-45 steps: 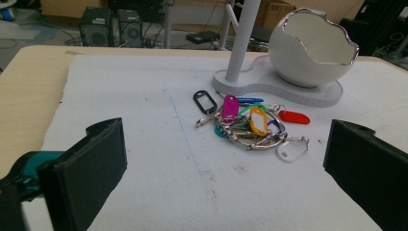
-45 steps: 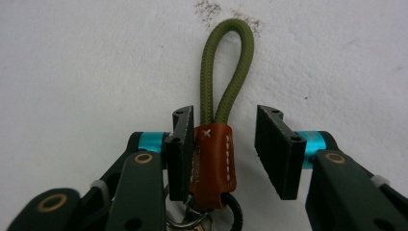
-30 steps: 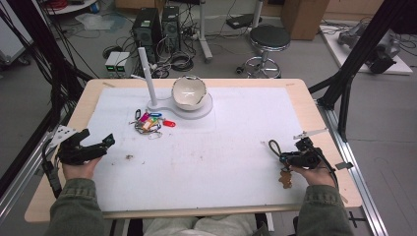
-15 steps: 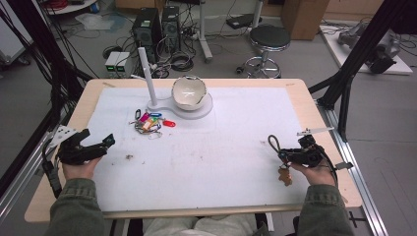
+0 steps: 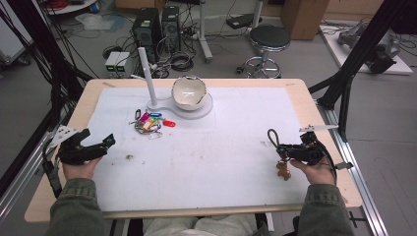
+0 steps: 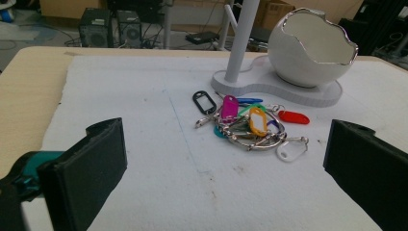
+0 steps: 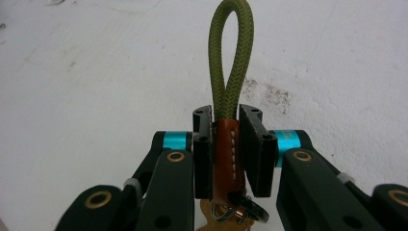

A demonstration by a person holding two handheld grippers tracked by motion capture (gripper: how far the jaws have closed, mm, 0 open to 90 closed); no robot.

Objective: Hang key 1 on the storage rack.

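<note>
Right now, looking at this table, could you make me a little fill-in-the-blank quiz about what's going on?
1. The right gripper is shut on a keychain whose cord loop is ____ in colour.
2. The left gripper has its fingers ____, with nothing between them.
3. The bunch of coloured key tags lies on the white mat in front of a white ____-shaped bowl.

Missing words: green; open; eggshell

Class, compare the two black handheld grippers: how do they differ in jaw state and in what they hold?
The left gripper has its jaws spread wide and holds nothing; the right gripper is clamped on the brown leather wrap of an olive-green cord loop keychain. The left faces the pile of coloured key tags; the right faces bare white mat. Both are black.
</note>
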